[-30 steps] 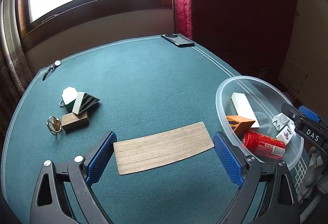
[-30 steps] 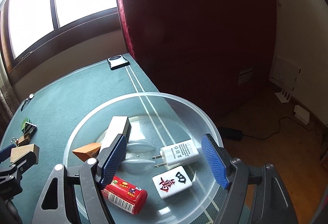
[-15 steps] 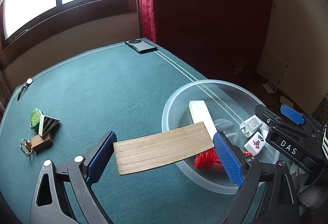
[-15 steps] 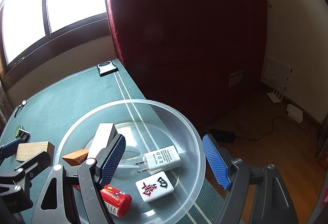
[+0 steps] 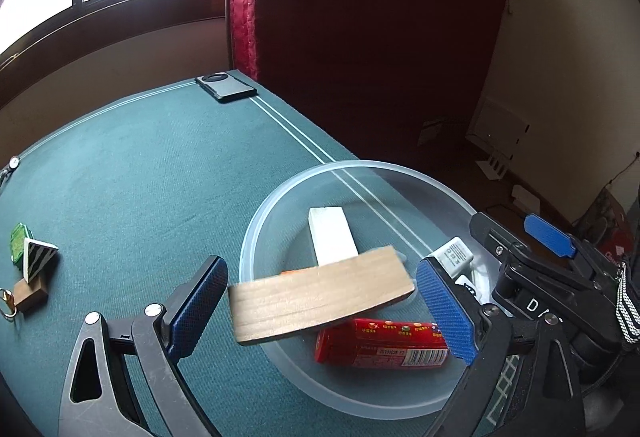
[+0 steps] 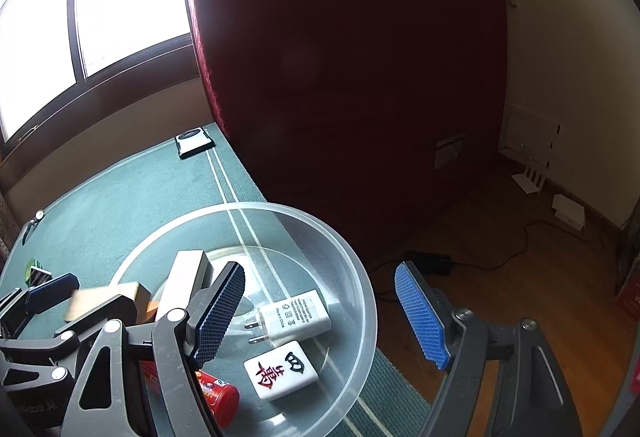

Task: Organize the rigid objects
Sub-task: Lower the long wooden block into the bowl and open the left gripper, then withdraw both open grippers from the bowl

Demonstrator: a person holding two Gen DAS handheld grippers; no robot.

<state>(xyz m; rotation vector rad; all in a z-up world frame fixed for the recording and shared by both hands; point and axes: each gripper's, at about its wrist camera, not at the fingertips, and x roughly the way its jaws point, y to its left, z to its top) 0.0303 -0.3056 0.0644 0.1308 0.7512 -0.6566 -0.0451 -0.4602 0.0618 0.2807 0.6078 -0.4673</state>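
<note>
Wooden and pale, the flat plank (image 5: 320,295) sits tilted in the gap between the left gripper (image 5: 322,307)'s blue pads, motion-blurred, with its right end over the clear plastic bowl (image 5: 256,229) and its left end out past the rim. A sliver of space shows at each end of the plank, so the left fingers stand spread and no longer clamp it (whether an edge is still brushing a pad I cannot tell). From the right wrist view the same plank shows as a blurred tan block just behind the left gripper's black frame.

Inside the bowl lie a white rectangular block (image 5: 332,235), a red cylindrical tube (image 5: 380,343) on its side, a white plug adapter (image 6: 292,317), a mahjong tile (image 6: 280,369) with red and black marks, and an orange piece (image 6: 151,309) mostly hidden by the plank and the grippers.

The right gripper (image 6: 320,309) hovers over the bowl's near right side with its fingers wide apart and nothing between them; one pad is above the bowl's inside, the other hangs beyond the rim over the wooden floor.

The bowl rests on the green felt table (image 5: 140,173), near its right edge. Well apart on the left side are a striped wedge (image 5: 38,257), a green item (image 5: 18,243) and a small brown block (image 5: 30,293) with a key ring (image 5: 6,303). A phone (image 5: 226,87) lies at the far corner.
</note>
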